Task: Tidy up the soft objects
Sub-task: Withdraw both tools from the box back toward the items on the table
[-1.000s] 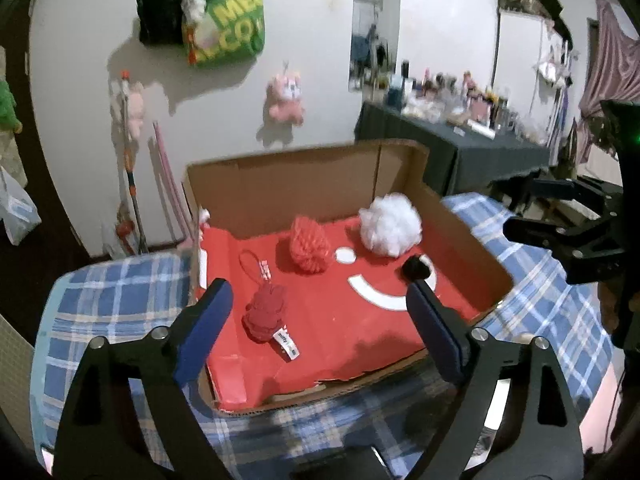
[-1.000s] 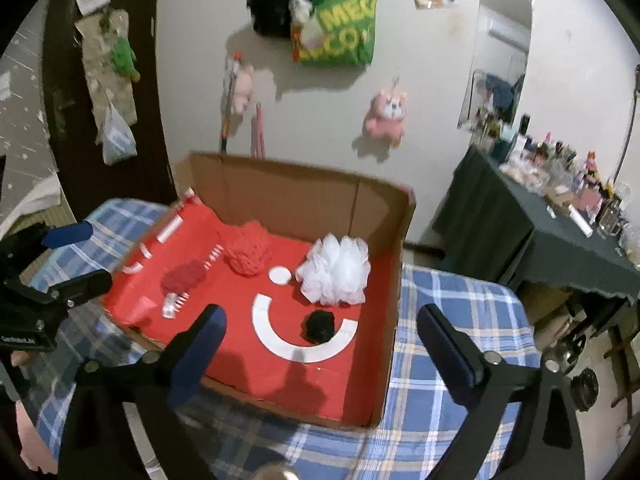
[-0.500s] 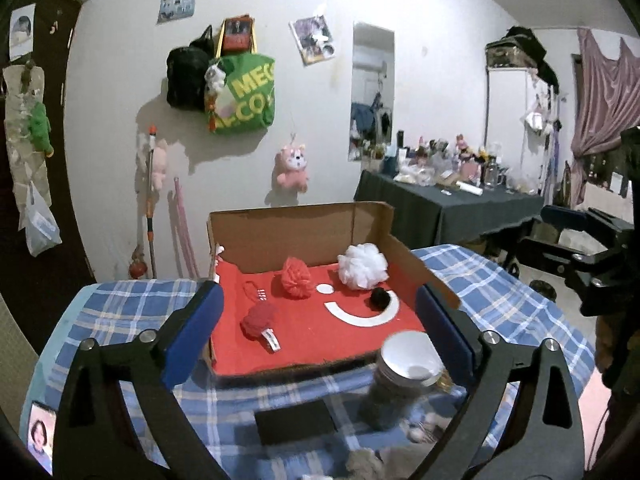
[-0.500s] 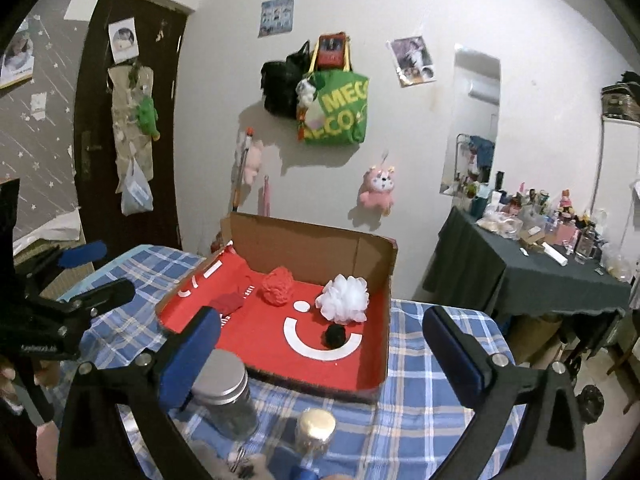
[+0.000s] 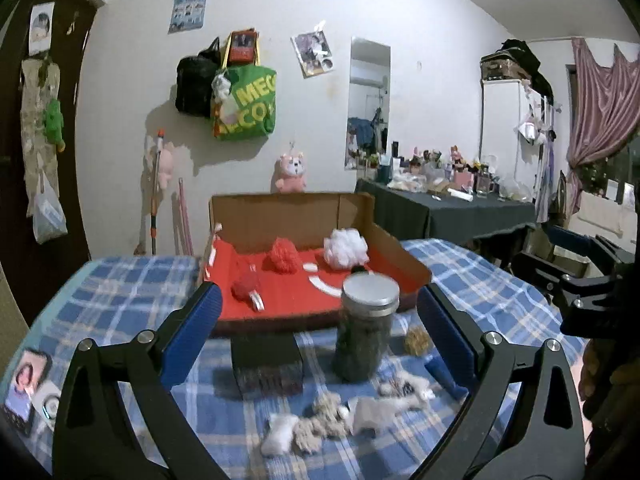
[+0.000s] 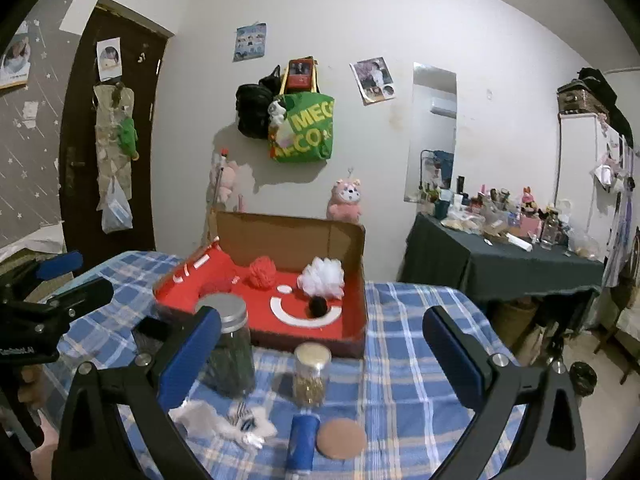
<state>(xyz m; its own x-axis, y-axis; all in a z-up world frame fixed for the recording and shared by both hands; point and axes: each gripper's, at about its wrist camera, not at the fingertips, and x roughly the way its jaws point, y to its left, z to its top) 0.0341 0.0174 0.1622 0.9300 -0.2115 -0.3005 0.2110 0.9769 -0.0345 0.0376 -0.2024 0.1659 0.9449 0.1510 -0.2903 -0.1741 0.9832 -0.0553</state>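
Both tools have backed away from the cardboard box (image 5: 320,264) since a second ago, so the near end of the desk (image 5: 120,292) now shows. That looks like stepping back to pick the next soft thing.

Going left to right from the box: the red fuzzy ball with a tag (image 5: 245,286) sits at its near-left, the red pom (image 5: 284,255) further back in the middle, the white pom (image 5: 345,248) at the back right, and a small black pom (image 6: 318,306) in front of the white one. All round, so no real long axis; only the tag pokes toward the camera.

In front of the box, behind the lidded jar (image 5: 366,328), a pale plush pile (image 5: 340,420) still lies loose, stretched left to right across the desk. It's probably next.

The left tool (image 5: 320,316) has just been opening and stands wide with nothing gripped. The right tool (image 6: 320,340) is also spread wide and empty.
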